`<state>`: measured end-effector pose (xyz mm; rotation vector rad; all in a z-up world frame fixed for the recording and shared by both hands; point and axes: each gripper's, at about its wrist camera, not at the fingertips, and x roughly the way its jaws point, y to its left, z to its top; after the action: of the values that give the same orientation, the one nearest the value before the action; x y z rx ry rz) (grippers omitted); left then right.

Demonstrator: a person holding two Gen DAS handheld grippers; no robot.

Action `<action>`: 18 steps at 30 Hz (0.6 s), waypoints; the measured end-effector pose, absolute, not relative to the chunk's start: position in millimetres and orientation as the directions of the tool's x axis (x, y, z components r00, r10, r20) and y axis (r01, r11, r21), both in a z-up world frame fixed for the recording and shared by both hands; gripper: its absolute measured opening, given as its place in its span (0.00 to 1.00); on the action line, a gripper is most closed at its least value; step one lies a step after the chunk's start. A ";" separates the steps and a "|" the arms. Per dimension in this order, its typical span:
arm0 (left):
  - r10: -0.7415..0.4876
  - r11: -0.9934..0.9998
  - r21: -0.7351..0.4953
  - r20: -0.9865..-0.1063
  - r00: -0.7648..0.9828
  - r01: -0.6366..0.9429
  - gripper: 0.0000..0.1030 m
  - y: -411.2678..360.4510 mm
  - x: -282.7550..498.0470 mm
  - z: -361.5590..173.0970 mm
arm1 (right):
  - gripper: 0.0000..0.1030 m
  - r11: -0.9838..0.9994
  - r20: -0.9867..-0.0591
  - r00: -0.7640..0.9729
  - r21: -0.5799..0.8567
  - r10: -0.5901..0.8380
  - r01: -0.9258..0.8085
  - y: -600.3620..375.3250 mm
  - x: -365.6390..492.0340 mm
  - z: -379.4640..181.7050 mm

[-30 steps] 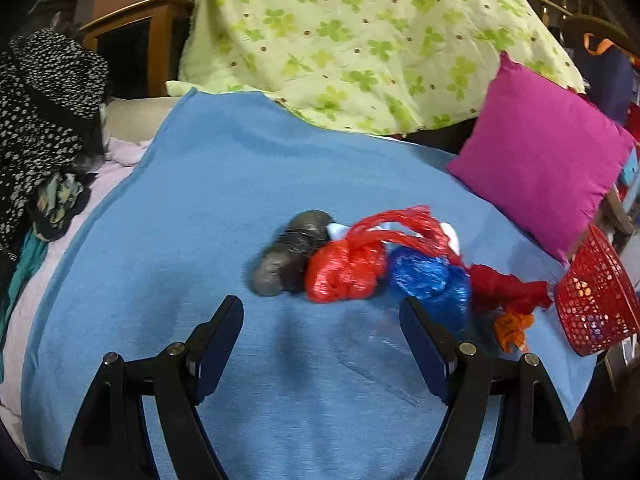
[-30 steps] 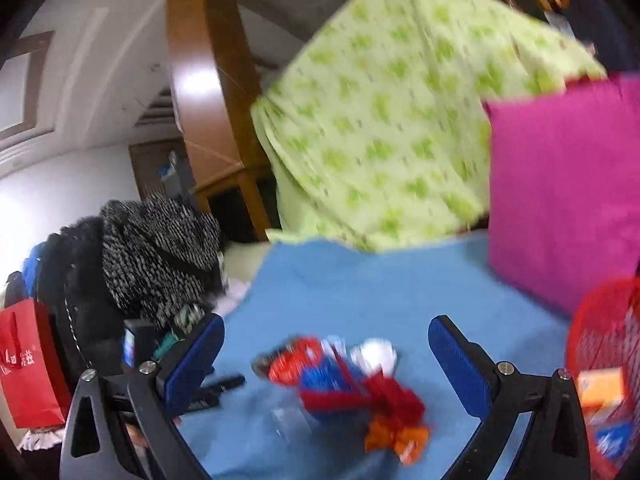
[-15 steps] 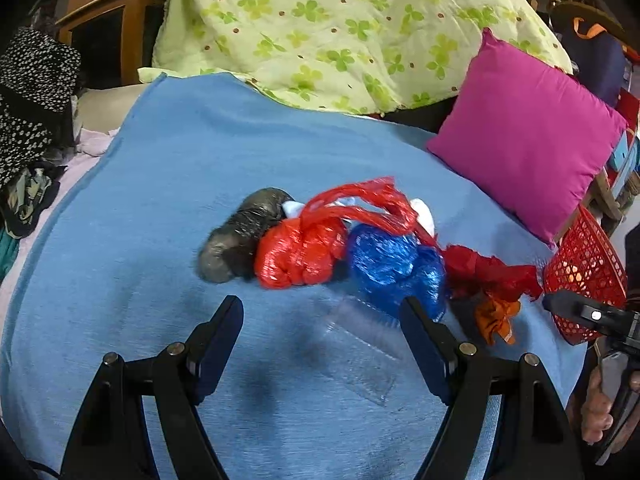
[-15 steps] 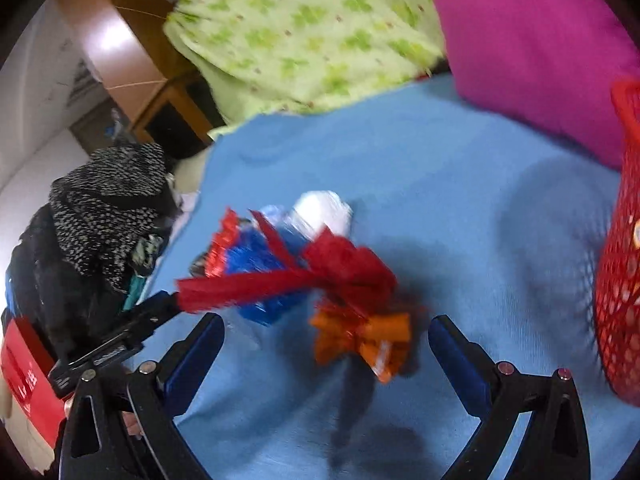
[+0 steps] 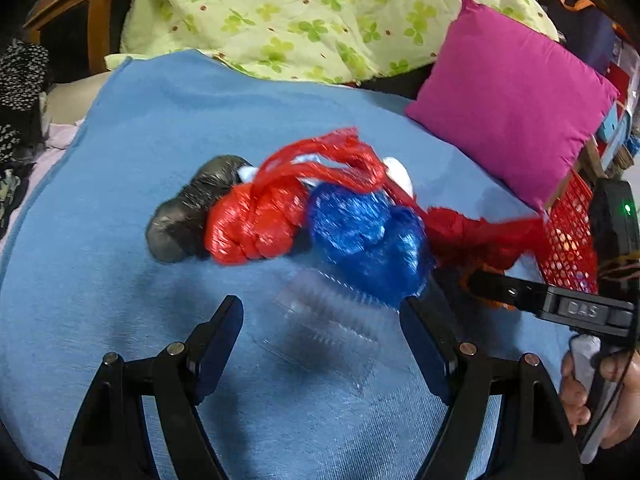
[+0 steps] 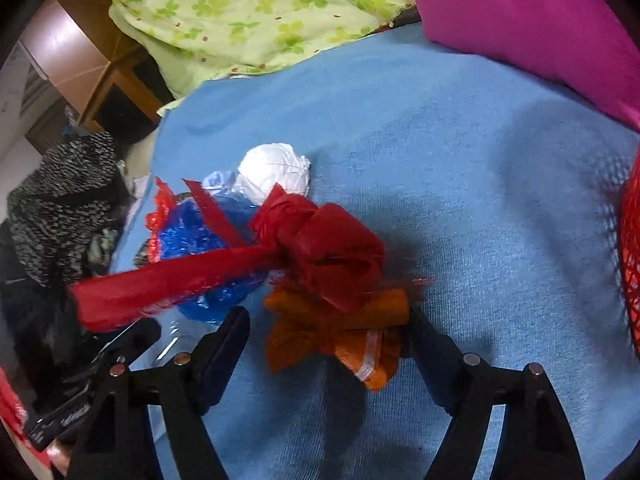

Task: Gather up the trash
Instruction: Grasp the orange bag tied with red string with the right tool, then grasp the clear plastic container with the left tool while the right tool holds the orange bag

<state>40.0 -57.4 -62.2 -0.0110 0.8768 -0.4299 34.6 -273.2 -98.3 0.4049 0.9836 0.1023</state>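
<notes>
1. The right gripper (image 6: 324, 334) has its jaws closing around the crumpled orange plastic wrapper (image 6: 340, 336) at lower centre of its view; the pads do not yet clearly press it.
2. Best to sink a little and catch the wrapper's bulk, clear of the knotted dark-red plastic bag (image 6: 320, 252) lying on it.
3. The left gripper (image 5: 320, 320) hangs with jaws spread over a clear plastic tray (image 5: 328, 320), empty.
4. Both lie on the blue blanket (image 6: 460, 128); the red mesh basket (image 6: 632, 264) waits at the right edge.

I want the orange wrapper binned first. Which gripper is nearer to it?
Right. The right gripper straddles the orange wrapper, its jaws closing around it. The left gripper hangs over the clear plastic tray, with the wrapper off to its right.
</notes>
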 end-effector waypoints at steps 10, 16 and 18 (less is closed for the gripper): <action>-0.394 0.901 -0.196 -0.743 0.541 0.387 0.79 -51.8 36.9 -66.1 | 0.68 0.930 -0.795 0.560 0.351 0.233 0.110 -274.2 33.6 -102.9; -0.428 0.890 -0.244 -0.740 0.520 0.385 0.79 -42.8 39.3 -69.2 | 0.68 0.903 -0.760 0.578 0.420 0.297 0.088 -284.7 16.5 -93.9; -0.438 0.884 -0.253 -0.740 0.510 0.392 0.79 -42.7 39.1 -69.9 | 0.68 0.890 -0.744 0.588 0.447 0.318 0.083 -288.2 11.2 -90.0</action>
<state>39.1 -42.7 -69.9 -0.0557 0.9066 -0.4998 11.2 -288.2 -90.0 0.4694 0.9412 0.1429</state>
